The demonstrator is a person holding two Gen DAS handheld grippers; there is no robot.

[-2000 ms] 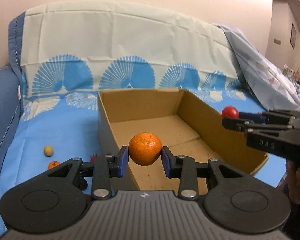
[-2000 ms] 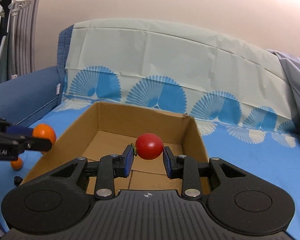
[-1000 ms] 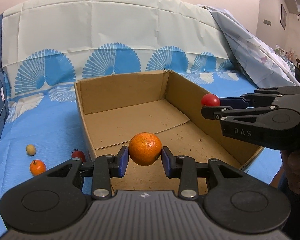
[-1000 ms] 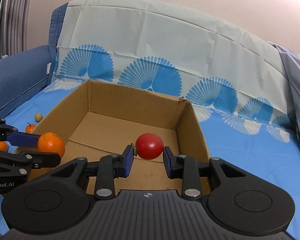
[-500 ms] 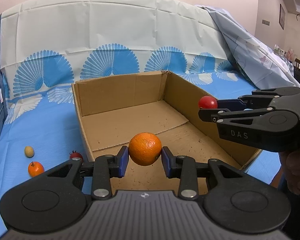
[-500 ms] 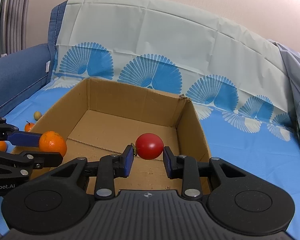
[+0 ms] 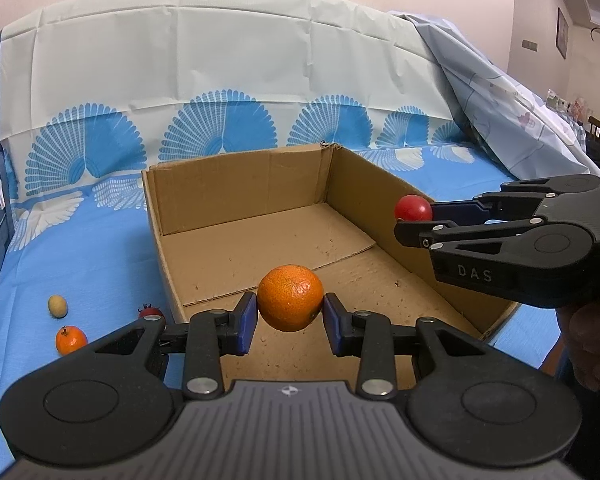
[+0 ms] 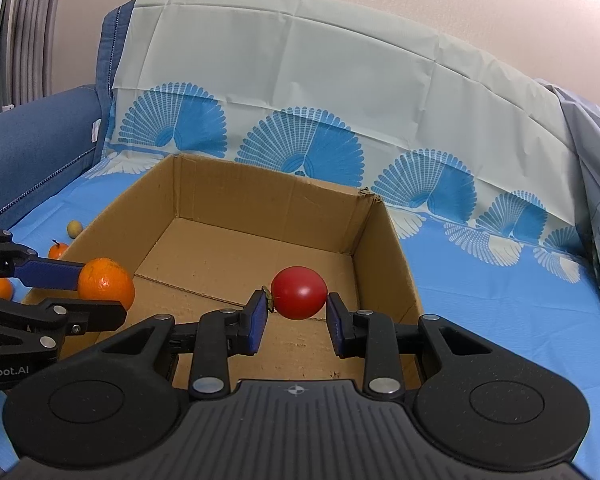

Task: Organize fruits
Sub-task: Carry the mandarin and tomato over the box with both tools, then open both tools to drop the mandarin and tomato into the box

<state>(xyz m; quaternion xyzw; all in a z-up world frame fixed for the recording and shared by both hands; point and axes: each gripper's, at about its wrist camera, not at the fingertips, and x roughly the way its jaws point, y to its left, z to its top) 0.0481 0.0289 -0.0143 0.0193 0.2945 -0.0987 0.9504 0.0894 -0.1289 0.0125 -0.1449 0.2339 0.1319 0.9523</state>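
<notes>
My left gripper (image 7: 290, 316) is shut on an orange (image 7: 290, 297) and holds it above the near end of an open cardboard box (image 7: 236, 196). My right gripper (image 8: 299, 312) is shut on a red tomato (image 8: 299, 292) over the same box (image 8: 260, 200), nearer its right wall. From the left wrist view the right gripper (image 7: 414, 220) comes in from the right with the tomato (image 7: 413, 208) at its tip. The right wrist view has the left gripper (image 8: 100, 292) at the left edge with the orange (image 8: 106, 282). Nothing lies on the box floor.
The box sits on a blue fan-patterned sheet (image 7: 80, 248) over a sofa. Left of the box lie a small orange (image 7: 71, 339), a pale oval fruit (image 7: 57, 305) and a small red fruit (image 7: 150, 312). A person's hand (image 7: 592, 344) holds the right gripper.
Two seconds ago both grippers pointed higher; since then they tilted down over the box. Over the last second almost nothing moved, and both grips are unchanged.
</notes>
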